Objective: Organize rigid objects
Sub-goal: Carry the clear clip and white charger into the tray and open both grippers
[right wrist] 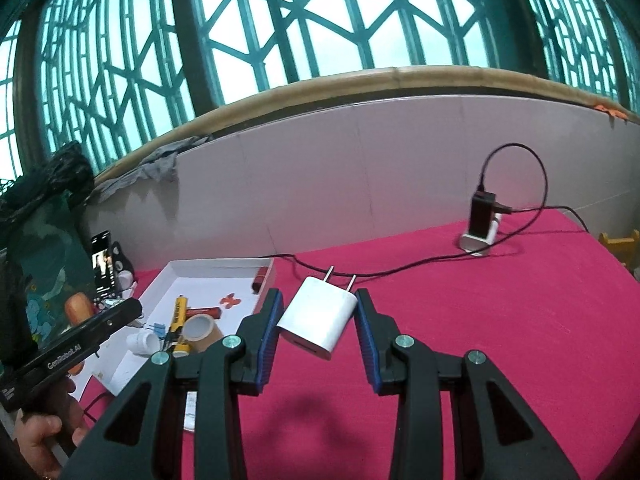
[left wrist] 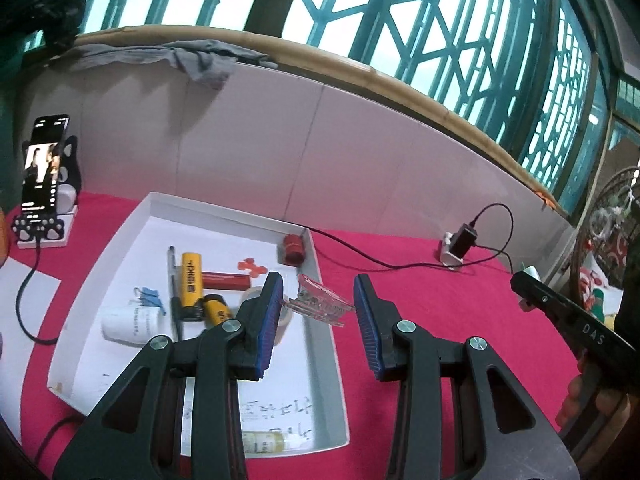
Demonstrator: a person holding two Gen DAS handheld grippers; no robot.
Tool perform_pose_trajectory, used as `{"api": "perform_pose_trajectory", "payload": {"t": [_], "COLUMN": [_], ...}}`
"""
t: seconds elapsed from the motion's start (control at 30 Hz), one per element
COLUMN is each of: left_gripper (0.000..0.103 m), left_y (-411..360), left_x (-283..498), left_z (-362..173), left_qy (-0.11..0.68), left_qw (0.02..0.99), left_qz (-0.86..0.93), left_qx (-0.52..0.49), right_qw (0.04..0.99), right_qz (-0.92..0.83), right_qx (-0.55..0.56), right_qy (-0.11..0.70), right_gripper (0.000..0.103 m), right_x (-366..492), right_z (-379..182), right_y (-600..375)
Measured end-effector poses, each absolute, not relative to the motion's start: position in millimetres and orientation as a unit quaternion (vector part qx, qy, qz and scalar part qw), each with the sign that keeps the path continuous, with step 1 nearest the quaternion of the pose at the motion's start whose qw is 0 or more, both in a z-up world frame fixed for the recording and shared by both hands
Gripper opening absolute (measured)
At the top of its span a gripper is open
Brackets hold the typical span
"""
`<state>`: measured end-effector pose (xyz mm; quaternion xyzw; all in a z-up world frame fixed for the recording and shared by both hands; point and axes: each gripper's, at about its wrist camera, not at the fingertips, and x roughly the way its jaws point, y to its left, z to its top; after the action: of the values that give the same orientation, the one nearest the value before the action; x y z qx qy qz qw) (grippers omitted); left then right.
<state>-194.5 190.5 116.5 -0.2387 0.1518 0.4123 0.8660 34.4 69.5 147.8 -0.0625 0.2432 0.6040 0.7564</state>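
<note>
My left gripper [left wrist: 318,308] is shut on a clear plastic clip [left wrist: 320,304] with red parts, held crosswise between the blue pads above the right edge of the white tray [left wrist: 324,344]. Lying in the tray are a yellow lighter [left wrist: 191,280], a red tube [left wrist: 224,281], an orange bone-shaped piece [left wrist: 250,266], a red cylinder [left wrist: 294,249], a blue binder clip [left wrist: 149,295], a white bottle [left wrist: 128,322] and a black pen [left wrist: 173,280]. My right gripper [right wrist: 319,298] is shut on a white charger plug [right wrist: 320,318], prongs pointing away, over the red cloth to the right of the tray [right wrist: 176,270].
A phone on a paw-print stand [left wrist: 42,168] stands at the far left with a cable. A black charger in a white socket block [left wrist: 460,242] sits at the back right, its black cable [left wrist: 360,256] running across the cloth. A white board wall [left wrist: 320,160] closes the back.
</note>
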Motion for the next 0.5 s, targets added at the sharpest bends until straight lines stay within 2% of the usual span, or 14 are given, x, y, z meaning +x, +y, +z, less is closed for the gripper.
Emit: {"api": "perform_pose_trajectory", "payload": {"t": [0.5], "left_gripper": [0.036], "left_y": [213.6], "left_x": [-236.6], "left_z": [109.4], "left_qy": [0.136], "left_qw": [0.845], "left_qz": [0.444], "left_qx": [-0.264], "right_qw": [0.722], "right_qz": [0.647], "right_qx": [-0.105], "right_qy": [0.222], "right_gripper": [0.036], "right_x": [-14.3], "right_z": [158.5], "right_y": [108.0]}}
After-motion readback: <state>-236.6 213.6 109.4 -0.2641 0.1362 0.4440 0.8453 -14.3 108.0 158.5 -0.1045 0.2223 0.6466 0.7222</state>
